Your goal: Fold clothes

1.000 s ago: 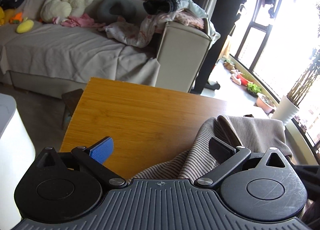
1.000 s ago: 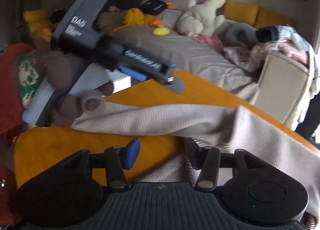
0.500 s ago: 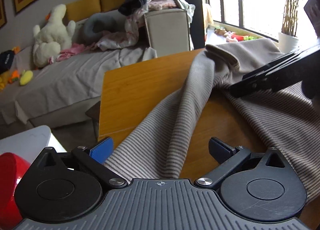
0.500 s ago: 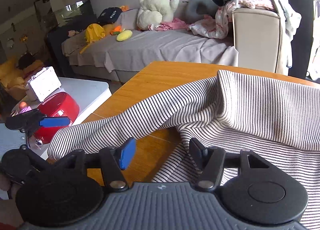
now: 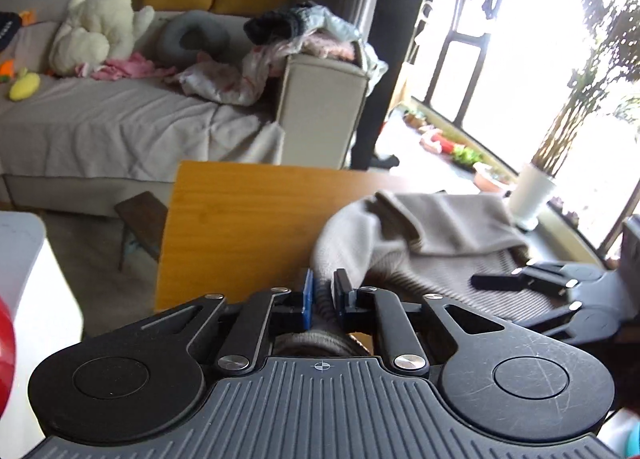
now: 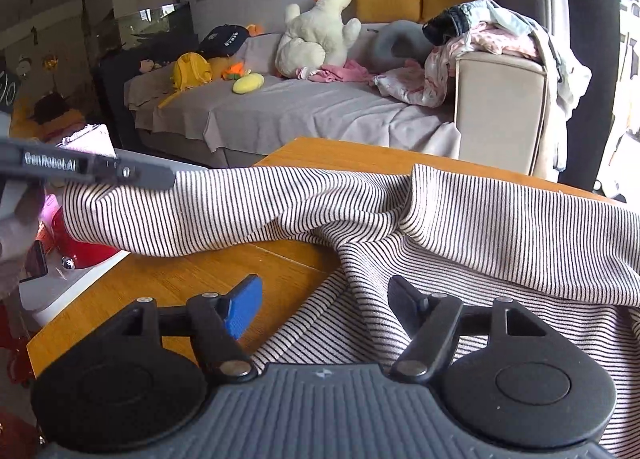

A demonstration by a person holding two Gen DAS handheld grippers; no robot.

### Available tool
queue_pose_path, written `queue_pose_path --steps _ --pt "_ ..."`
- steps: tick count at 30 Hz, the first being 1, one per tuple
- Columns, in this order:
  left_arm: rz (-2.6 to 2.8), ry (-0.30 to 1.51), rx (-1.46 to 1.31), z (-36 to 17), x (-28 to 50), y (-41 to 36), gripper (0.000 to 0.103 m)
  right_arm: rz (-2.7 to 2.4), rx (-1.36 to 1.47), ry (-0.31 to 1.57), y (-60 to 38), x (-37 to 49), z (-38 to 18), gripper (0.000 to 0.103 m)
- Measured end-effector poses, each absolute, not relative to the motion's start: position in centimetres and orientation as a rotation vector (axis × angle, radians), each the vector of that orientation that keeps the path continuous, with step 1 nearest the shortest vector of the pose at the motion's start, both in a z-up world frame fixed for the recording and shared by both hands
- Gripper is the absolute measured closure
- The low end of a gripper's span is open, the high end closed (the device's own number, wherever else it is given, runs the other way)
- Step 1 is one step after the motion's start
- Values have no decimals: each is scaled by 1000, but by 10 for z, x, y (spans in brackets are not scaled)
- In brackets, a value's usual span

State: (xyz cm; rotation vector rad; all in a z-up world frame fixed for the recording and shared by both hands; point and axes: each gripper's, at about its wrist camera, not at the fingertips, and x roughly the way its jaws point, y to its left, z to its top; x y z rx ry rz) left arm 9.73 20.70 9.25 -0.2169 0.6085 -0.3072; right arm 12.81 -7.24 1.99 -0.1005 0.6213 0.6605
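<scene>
A beige striped garment (image 6: pixel 460 227) lies on the wooden table (image 6: pixel 192 279), one sleeve stretched out to the left. In the left wrist view my left gripper (image 5: pixel 323 291) is shut on that sleeve's end (image 5: pixel 348 243), with cloth pinched between the pads. The left gripper also shows at the left edge of the right wrist view (image 6: pixel 100 173), holding the sleeve above the table. My right gripper (image 6: pixel 324 299) is open and empty, low over the garment's body near the front edge. It also shows in the left wrist view (image 5: pixel 532 283).
A grey sofa (image 6: pixel 320 111) with a plush toy (image 6: pixel 316 35), cushions and a clothes pile (image 6: pixel 492 35) stands behind the table. A red object (image 6: pixel 80 243) on a white surface is left of the table. A potted plant (image 5: pixel 536 191) stands by the window.
My left gripper has closed on the sleeve end and drawn it out to the left. My right gripper has stayed open over the garment.
</scene>
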Motion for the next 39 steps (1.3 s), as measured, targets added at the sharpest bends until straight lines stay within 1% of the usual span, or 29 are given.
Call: queue_pose_path --steps 4,7,10,11,12,13,14,15,17,20,21,24,29,34,39 --pt "-405 576 -291 115 95 186 95 649 -72 608 -81 124 22 31" --pt "-436 570 -261 115 92 161 95 615 -49 603 -94 122 21 30" --pt "-445 582 -239 108 92 139 91 572 -34 602 -111 118 20 30" --pt "-424 592 -225 102 92 135 87 557 -36 601 -116 116 19 30" --pt "-399 602 -210 96 92 131 77 542 -37 600 -121 114 18 30" --pt "-373 612 -195 90 91 127 70 530 -39 599 -125 112 18 30" --pt "-339 617 -179 85 91 125 54 526 -42 599 -127 109 17 30" --pt "-309 623 -173 80 92 126 43 527 -43 601 -129 106 15 30" --pt "-262 635 -178 73 94 132 35 546 -51 610 -128 99 12 30" --pt "-211 647 -208 68 92 147 16 596 -86 618 -113 88 6 30" --pt "-193 643 -210 68 90 151 13 624 -103 618 -103 85 5 30" --pt "-152 636 -225 68 84 166 8 713 -153 610 -67 75 2 29" --pt "-120 624 -235 72 74 189 7 840 -273 519 -3 55 4 23" --pt "-75 618 -235 69 61 214 5 922 -398 440 37 40 6 23" --pt "-32 627 -279 59 52 243 4 932 -438 451 58 35 1 24"
